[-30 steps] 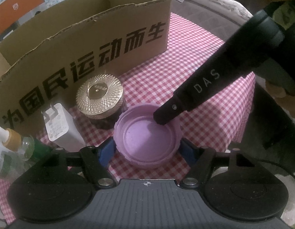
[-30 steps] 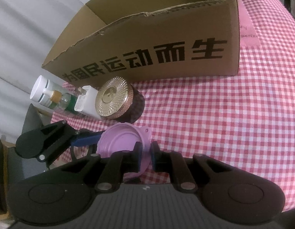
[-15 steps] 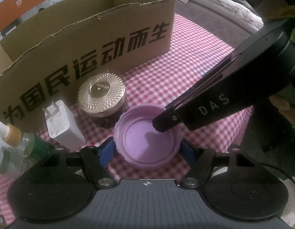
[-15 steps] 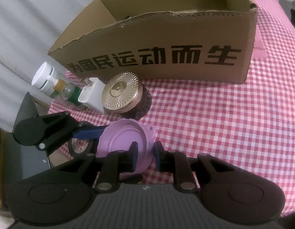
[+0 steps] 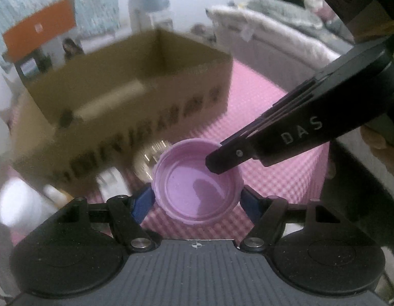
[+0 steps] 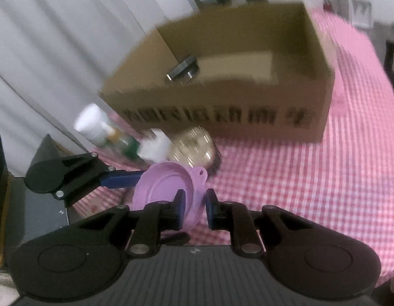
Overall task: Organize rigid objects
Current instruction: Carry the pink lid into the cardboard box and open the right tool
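1. Two grippers hold one purple lid point(image 5: 197, 188) between them, above the pink-and-white checked tablecloth point(image 6: 311, 178).
2. Left gripper point(image 5: 197, 199) spans the lid's full width: its blue pads point(image 5: 143, 201) press on opposite sides of the rim, so it grasps the lid across the widest part.
3. Right gripper point(image 6: 193, 204) pinches the lid's thin wall, one finger inside the cup and one outside; its jaws are nearly together, and it reaches into the left wrist view from the upper right, tip down on the lid's inner edge.
4. In the right wrist view the lid point(image 6: 169, 191) sits tilted, hollow side towards the camera, with a small looped tab on its upper edge.
5. Smooth, round and shallow, the lid looks like moulded plastic with a raised ring inside.
6. Beyond it stands an open brown cardboard box point(image 6: 248, 102) with dark print on its front wall; a small black plug-like thing point(image 6: 183, 70) lies inside.
7. Between lid and box sit a gold faceted jar lid point(image 6: 194, 148), a white charger point(image 6: 156, 148) and a white-capped bottle point(image 6: 95, 122), all blurred.
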### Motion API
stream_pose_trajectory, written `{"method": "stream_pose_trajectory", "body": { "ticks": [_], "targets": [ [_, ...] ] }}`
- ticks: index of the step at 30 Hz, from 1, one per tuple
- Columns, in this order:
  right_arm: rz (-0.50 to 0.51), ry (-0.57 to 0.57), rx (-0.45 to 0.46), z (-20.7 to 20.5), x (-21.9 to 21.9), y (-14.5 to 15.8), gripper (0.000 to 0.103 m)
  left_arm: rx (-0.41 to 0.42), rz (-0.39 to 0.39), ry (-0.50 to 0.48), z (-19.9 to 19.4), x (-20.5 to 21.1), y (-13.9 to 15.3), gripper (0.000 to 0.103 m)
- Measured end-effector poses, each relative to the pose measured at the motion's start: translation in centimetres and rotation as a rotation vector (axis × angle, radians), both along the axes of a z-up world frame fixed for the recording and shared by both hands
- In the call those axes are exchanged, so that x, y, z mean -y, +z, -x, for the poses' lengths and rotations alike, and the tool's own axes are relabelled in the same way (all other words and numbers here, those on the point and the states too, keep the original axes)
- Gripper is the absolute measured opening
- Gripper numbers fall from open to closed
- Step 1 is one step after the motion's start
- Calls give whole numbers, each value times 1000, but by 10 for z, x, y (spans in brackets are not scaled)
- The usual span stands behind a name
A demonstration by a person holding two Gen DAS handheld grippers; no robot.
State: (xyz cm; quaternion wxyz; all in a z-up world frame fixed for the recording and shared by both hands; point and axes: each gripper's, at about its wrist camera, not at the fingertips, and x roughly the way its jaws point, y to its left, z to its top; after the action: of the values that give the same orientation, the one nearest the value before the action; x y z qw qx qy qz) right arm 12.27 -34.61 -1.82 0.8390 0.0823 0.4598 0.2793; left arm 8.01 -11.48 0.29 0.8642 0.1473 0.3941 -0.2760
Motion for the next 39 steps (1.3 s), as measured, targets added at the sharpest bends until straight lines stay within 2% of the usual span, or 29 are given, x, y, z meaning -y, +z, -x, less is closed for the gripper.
{"method": "stream_pose_trajectory", "body": {
  "ticks": [4, 7, 10, 13, 16, 21, 25, 30, 34, 37, 39],
  "targets": [
    [-21, 23, 115, -3, -5, 45, 18, 91, 20, 23, -6, -14, 36, 73],
    [-48, 42, 163, -17, -8, 72, 18, 131, 31, 38, -19, -22, 59, 73],
    [-66, 67, 181, -43, -17, 88, 18, 127, 39, 57, -42, -31, 74, 73],
    [-75, 87, 155, -77, -26, 91, 18, 64, 37, 81, -78, -38, 75, 73],
    [-86, 102, 84, -120, -39, 80, 18, -22, 13, 106, -115, -40, 64, 73],
    [-93, 115, -72, -184, -56, 44, 18, -186, -14, 140, -163, -49, 39, 73],
    [-82, 125, -178, -208, -65, 12, 18, -271, -66, 144, -182, -48, 17, 73],
    [-52, 149, -260, -225, -78, -13, 18, -333, -129, 142, -194, -48, 3, 73],
    [-28, 174, -307, -232, -85, -24, 18, -341, -181, 130, -199, -43, 0, 74],
    [-19, 194, -340, -233, -90, -31, 18, -347, -210, 127, -199, -39, 0, 76],
    [-5, 208, -346, -234, -94, -33, 19, -347, -217, 123, -199, -37, 1, 81]
  ]
}}
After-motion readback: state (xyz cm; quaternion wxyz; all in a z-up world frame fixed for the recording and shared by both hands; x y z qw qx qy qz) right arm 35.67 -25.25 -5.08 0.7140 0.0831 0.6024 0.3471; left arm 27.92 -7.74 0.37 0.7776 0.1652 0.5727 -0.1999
